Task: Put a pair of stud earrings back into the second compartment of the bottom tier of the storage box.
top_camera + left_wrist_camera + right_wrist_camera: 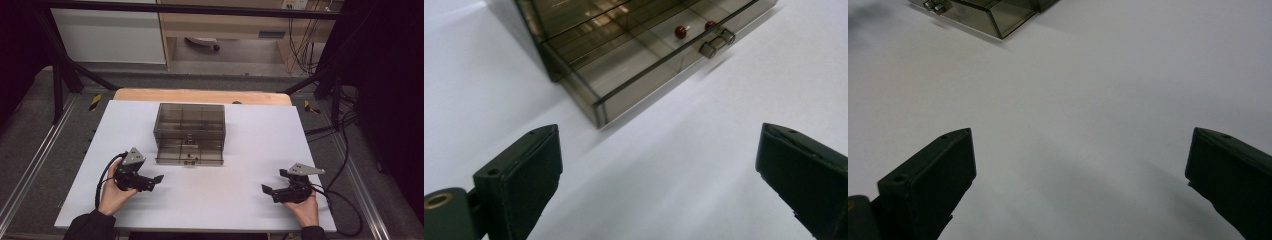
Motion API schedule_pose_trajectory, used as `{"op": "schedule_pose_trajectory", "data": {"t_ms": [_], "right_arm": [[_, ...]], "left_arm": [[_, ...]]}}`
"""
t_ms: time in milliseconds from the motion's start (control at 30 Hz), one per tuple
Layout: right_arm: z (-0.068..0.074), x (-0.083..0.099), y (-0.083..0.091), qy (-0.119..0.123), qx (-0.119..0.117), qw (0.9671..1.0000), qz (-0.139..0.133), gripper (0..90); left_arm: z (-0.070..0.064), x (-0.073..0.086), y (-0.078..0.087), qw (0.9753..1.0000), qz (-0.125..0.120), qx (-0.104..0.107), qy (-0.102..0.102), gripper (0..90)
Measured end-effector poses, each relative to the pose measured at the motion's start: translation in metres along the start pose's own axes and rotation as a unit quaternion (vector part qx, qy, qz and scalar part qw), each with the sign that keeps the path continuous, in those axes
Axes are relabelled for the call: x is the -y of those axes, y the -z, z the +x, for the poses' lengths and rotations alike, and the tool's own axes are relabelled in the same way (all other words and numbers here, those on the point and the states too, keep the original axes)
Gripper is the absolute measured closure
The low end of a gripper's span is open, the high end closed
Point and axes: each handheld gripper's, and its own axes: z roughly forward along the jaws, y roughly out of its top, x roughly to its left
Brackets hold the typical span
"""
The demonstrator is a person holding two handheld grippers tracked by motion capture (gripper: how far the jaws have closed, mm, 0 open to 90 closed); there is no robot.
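**Both tongs held wide apart before a smoked drawer box**

A white tabletop [240, 200] is seen from the high view, with a strip of bare wood showing along its far edge. Near the middle of the far half, a smoked, see-through drawer box [189, 121] is set, its interior divided into compartments. Its lowest drawer [189, 156] is pulled out toward the person. In the left gripper view two small red beads [680, 32] are seen inside this drawer, close behind its front wall, and a small clear handle [716, 42] is fixed to the outside of that wall.

The left tongs [157, 178] are held by the person's left hand [114, 196] near the front left of the tabletop, just in front of the drawer's left corner and apart from it. Their jaws are spread wide, with nothing between them. The right tongs [267, 189] are held by the right hand [305, 207] at the front right, well apart from the box. Their jaws are likewise spread wide and hold nothing. A black cable [102, 180] is looped beside the left hand.
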Motion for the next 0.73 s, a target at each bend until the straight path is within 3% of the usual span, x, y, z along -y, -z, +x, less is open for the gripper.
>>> {"op": "schedule_pose_trajectory", "data": {"t_ms": [500,733], "right_arm": [[0.001,0.000,0.000,-0.003,-0.002,1.0000,0.000,0.6],[0.001,0.000,0.001,-0.003,-0.003,1.0000,0.002,0.6]], "left_arm": [[0.030,0.039,0.019,0.9995,-0.009,-0.015,0.026,4.3],[0.030,0.042,0.020,0.9996,-0.010,-0.013,0.022,4.3]]}}
